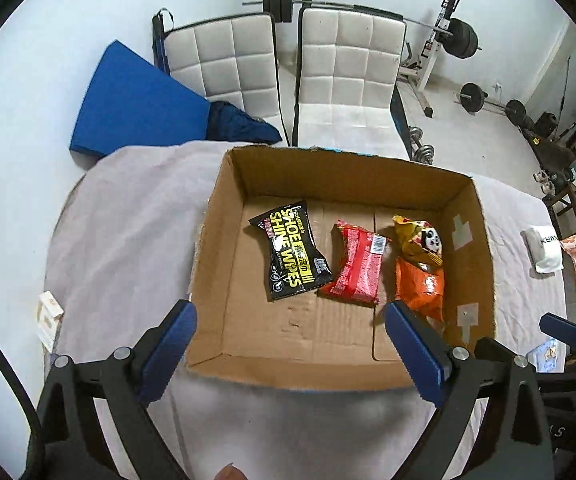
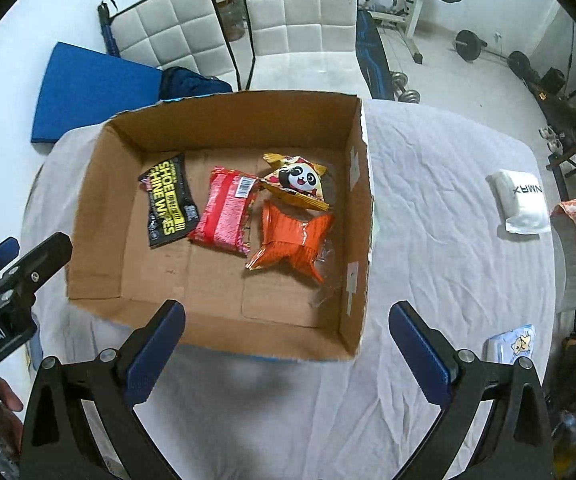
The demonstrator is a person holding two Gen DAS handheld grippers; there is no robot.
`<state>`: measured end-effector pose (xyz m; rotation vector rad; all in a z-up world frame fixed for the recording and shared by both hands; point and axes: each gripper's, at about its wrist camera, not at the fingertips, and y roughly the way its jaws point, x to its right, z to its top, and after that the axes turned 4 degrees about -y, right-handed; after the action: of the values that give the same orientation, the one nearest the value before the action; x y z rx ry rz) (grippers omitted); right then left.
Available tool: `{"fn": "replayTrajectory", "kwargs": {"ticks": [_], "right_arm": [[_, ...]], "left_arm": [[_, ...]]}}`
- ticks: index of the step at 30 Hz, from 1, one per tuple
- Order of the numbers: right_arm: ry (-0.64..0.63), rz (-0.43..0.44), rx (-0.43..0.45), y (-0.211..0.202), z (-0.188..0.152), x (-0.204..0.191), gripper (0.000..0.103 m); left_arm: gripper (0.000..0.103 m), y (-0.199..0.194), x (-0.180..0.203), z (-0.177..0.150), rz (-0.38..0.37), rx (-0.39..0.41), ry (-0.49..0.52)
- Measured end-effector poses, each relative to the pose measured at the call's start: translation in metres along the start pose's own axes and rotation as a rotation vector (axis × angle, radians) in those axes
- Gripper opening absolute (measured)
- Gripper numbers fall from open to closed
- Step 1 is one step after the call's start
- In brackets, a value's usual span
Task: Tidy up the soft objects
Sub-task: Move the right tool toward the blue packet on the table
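Box floor: the brown cardboard box (image 2: 88,216) lies open-topped, bare along its near half.
Far half: black wipes pack (image 2: 168,200), red packet (image 2: 226,210), orange packet (image 2: 292,240) crowd together.
Right tabletop: white wrapped roll (image 2: 522,204) well apart, cloth between bare.

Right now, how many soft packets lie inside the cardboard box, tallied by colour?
Black shoe-wipes packet: 1
Red foil packet: 1
Orange crinkled packet: 1
Yellow panda-print packet: 1
Total: 4, all on the floor of the brown cardboard box.
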<state>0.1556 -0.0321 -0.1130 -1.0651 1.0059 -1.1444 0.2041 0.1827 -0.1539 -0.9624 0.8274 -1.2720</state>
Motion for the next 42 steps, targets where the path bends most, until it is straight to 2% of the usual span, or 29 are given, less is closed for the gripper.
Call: {"fn": "replayTrajectory", "kwargs": {"ticks": [7,11,16,22,26,29,33,35,37,38,39,42], "right_arm": [[0.011,0.044,0.014,-0.020,-0.011,0.001,0.103],[0.077,0.087,-0.002,-0.023,-0.020,0.023,0.103],[0.280,0.078,-0.034,-0.019,-0.044,0.106,0.103],[0.673,0.036,-0.113,0.011,-0.097,0.253,0.103],[0.958,0.016,-0.180,0.052,-0.144,0.340,0.103],[1.098,0.039,-0.227,0.082,-0.164,0.377,0.103],[1.181,0.063,-0.266,0.116,-0.169,0.400,0.103],[1.223,0.104,-0.296,0.133,-0.171,0.406,0.103],[1.247,0.125,-0.323,0.143,-0.175,0.409,0.096],[1.233,0.117,-0.329,0.144,-0.175,0.410,0.078],[1.203,0.104,-0.342,0.144,-0.173,0.411,0.073],[1.079,0.078,-0.361,0.141,-0.162,0.414,0.067]], "left_arm": [[0.096,-0.020,0.005,-0.010,-0.008,0.023,-0.008],[0.096,-0.029,0.012,-0.016,-0.013,0.033,-0.017],[0.096,-0.026,0.042,-0.026,-0.033,0.011,-0.002],[0.096,-0.002,0.102,-0.030,-0.086,-0.054,0.060],[0.096,0.017,0.158,-0.027,-0.103,-0.088,0.132],[0.096,0.029,0.194,-0.024,-0.118,-0.113,0.171],[0.096,0.043,0.232,-0.022,-0.139,-0.147,0.201],[0.096,0.049,0.250,-0.020,-0.165,-0.165,0.201],[0.096,0.056,0.269,-0.018,-0.177,-0.184,0.205],[0.096,0.059,0.276,-0.016,-0.190,-0.195,0.205],[0.096,0.061,0.282,-0.015,-0.198,-0.202,0.207],[0.096,0.071,0.308,-0.008,-0.214,-0.224,0.223]]}}
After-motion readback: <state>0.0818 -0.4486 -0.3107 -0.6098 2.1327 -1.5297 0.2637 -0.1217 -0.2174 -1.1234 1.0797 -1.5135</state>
